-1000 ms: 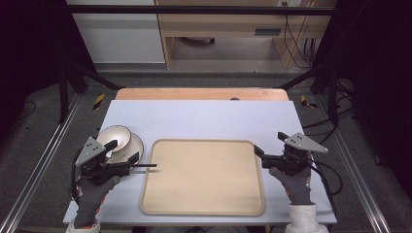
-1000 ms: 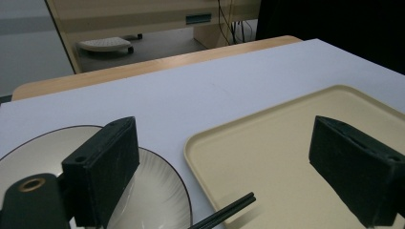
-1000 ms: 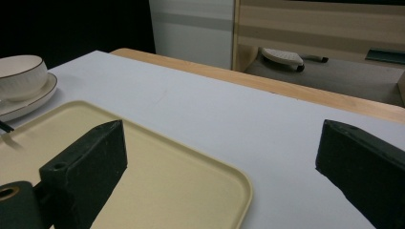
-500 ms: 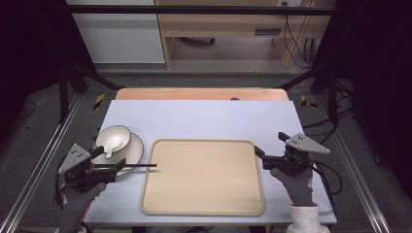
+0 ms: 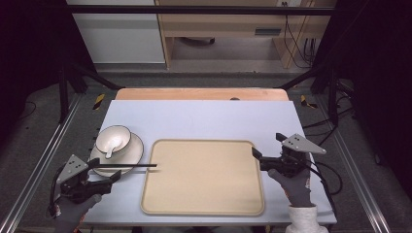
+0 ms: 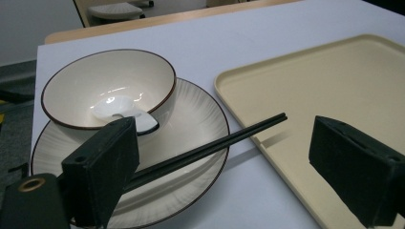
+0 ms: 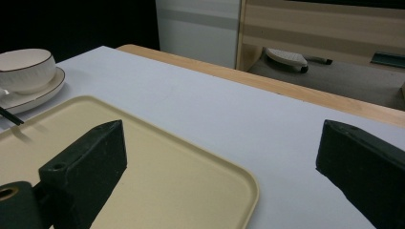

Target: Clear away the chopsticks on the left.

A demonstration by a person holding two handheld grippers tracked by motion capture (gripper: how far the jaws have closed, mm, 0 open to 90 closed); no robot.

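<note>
chopsticks (image 6: 210, 148) lying across plate (image 6: 200, 109) rim, tips overhanging tray (image 5: 204, 204) edge, resting free. bowl (image 5: 113, 138) with spoon (image 6: 122, 109) sitting on plate. left tongs (image 5: 104, 175) spread, hovering beside chopsticks. right tongs (image 5: 257, 159) spread, idling over tray's right edge. tray bare; likely nothing moved onto it yet.

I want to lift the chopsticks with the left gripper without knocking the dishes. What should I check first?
1. Left gripper jaws stand apart: ok.
2. Chopsticks lie together across the plate, tips over the tray edge: ok.
3. Near ends of the chopsticks centred between the jaws: cannot tell, as one jaw hides them.
4. Bowl upright on the plate with the spoon inside, beside the chopsticks: ok.
5. Tray surface bare for setting down: ok.
6. Right gripper open at the tray's far side, away from the dishes: ok.
</note>
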